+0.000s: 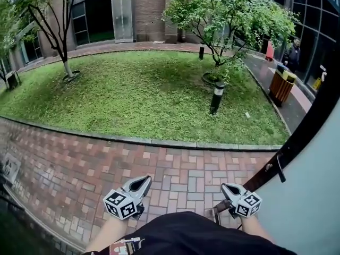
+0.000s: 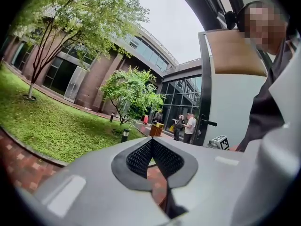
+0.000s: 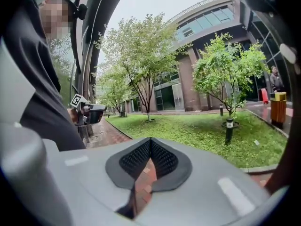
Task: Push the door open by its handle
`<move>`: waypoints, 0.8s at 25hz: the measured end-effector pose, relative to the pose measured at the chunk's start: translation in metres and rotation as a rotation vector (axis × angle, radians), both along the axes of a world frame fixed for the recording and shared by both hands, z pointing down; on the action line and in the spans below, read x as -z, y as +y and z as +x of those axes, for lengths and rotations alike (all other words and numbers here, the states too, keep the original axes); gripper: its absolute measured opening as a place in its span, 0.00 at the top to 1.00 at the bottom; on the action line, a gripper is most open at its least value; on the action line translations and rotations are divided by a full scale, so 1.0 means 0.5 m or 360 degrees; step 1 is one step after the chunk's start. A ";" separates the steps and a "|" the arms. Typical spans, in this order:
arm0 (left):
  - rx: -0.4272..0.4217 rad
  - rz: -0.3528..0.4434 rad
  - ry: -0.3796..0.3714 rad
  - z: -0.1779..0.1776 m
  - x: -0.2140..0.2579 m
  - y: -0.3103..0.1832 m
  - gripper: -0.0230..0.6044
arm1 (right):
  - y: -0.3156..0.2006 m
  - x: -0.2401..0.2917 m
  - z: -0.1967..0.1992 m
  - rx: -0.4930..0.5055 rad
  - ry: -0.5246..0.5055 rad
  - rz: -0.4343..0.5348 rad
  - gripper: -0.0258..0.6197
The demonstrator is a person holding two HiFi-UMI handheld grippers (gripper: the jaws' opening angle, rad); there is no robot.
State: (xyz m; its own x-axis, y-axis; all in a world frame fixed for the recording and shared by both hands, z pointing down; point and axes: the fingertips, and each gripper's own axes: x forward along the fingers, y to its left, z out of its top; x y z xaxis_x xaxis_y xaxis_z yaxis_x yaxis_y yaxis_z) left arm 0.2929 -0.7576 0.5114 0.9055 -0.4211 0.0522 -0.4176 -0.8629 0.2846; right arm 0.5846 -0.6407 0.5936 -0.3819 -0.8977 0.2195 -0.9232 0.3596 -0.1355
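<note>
The door (image 1: 308, 190) stands swung outward at my right, pale with a black edge. Its black lever handle (image 1: 278, 170) juts from that edge, a little above and right of my right gripper (image 1: 227, 187). That gripper is shut and holds nothing, apart from the handle. My left gripper (image 1: 141, 181) hangs over the brick paving, also shut and empty. In the left gripper view the door (image 2: 230, 102) and its handle (image 2: 207, 123) show beyond the closed jaws of the left gripper (image 2: 151, 140). The right gripper (image 3: 150, 140) points over the lawn.
Red brick paving (image 1: 79, 169) lies underfoot, edged by a kerb and a lawn (image 1: 143, 89) with trees. A bollard lamp (image 1: 216, 96) stands in the grass, a wooden bin (image 1: 281, 84) on the right-hand path. People (image 2: 187, 127) stand by the glass building.
</note>
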 end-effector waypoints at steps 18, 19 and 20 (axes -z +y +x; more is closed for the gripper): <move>0.0588 0.0025 -0.0118 -0.140 0.066 0.503 0.98 | 0.207 -0.034 -0.093 0.0496 -0.0050 -0.0076 0.96; 0.0581 0.0078 -0.0132 -0.149 0.083 0.531 0.98 | 0.223 -0.023 -0.108 0.0506 -0.0037 -0.0062 0.96; 0.0574 0.0127 -0.0147 -0.162 0.099 0.559 0.98 | 0.239 -0.012 -0.126 0.0512 -0.0023 -0.0041 0.96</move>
